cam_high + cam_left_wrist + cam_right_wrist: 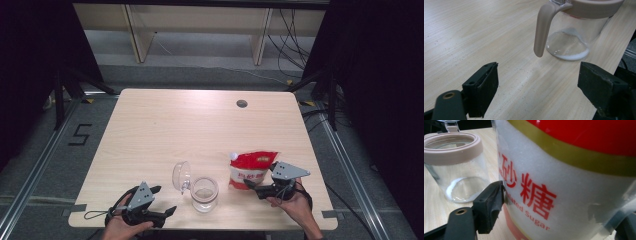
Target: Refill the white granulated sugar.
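The right gripper (pixel 251 185) has its wide jaws around the red-and-white sugar bag (pixel 250 169), hiding its near edge; the left gripper (pixel 165 200) rests open and empty on the bench (pixel 200 125).

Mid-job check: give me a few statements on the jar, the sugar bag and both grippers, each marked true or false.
1. The glass jar has its lid swung open. True.
2. The jar is filled to the brim. False: it holds just a thin white layer at the bottom.
3. The sugar bag stands to the right of the jar in the high view. True.
4. The left gripper is clamped on the jar's handle. False: its fingers stand apart over bare table, short of the handle.
5. The right gripper is at the sugar bag, which sits between its fingers. True.
6. The bag lies flat at the table's far edge. False: it stands upright near the front edge.
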Available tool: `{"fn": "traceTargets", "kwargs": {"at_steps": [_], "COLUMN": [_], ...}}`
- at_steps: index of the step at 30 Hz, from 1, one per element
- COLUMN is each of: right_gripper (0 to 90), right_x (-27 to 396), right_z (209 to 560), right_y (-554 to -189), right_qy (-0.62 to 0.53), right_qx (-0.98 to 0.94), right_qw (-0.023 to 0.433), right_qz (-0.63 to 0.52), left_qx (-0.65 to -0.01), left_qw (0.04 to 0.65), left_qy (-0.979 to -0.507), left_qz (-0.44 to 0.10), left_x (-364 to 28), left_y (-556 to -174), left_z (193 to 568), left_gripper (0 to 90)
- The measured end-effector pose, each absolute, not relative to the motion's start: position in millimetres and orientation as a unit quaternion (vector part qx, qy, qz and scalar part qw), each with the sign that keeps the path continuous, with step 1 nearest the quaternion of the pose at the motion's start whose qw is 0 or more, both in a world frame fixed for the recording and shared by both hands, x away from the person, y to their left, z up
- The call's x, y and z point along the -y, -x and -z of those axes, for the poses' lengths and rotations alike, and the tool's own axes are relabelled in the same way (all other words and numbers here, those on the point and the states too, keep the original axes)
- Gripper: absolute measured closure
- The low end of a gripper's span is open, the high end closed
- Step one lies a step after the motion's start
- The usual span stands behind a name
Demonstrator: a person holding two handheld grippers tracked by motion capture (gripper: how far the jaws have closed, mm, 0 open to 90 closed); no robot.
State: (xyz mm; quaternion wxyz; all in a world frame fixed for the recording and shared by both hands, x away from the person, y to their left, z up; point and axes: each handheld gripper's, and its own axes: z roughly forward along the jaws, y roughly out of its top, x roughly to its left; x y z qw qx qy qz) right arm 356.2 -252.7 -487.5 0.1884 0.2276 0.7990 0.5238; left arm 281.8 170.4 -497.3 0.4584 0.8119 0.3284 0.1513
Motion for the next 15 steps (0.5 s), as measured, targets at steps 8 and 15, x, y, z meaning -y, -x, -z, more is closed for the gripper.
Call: {"fn": "traceTargets", "kwargs": {"at_steps": [8,15], "right_gripper": [29.8,31.7], "right_x": [250.2,233.5], "right_z": [484.4,481.6], "right_y": [-350.3,-329.0], "right_qy": [-0.263,-0.361], "right_qx": [-0.795,-0.766], "right_qw": [0.182,0.21], "right_qz": [-0.515,-0.488], "left_qx": [-0.339,-0.338], "left_qw": [0.463,0.458], "left_qy": [-0.803,-0.804], "left_qz": [-0.163,-0.171], "left_x": [-172.9,-176.3], "left_y": [-282.3,-283.1], "left_z": [496.4,495.1], "left_gripper": [17.6,18.0]}}
